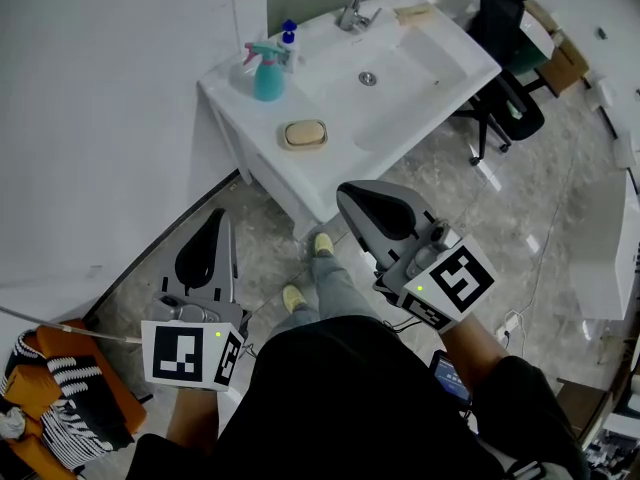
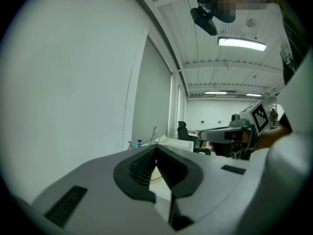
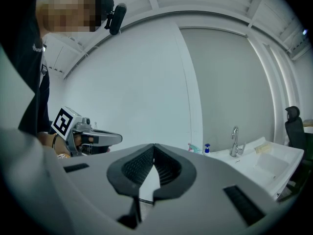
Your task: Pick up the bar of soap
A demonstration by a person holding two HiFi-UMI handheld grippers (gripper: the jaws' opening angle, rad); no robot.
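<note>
Nearest, the person's left gripper point(image 1: 216, 218) and right gripper point(image 1: 343, 193) are held level above the marbled floor point(image 1: 450, 183), well apart from each other. Each gripper's jaws are closed tip to tip with nothing between them, as both gripper views show. Between the grippers, on the floor below, are the person's yellow shoes point(image 1: 322, 244). Farther off stands a white washbasin unit point(image 1: 335, 168). The bar of soap point(image 1: 303, 133) lies on its near left part, untouched and well away from both grippers. Behind the soap, a teal spray bottle point(image 1: 267, 74) stands beside a blue-capped bottle point(image 1: 289, 38). The faucet point(image 1: 354, 10) is at the far edge. A black office chair point(image 1: 505, 63) stands at the far right.
</note>
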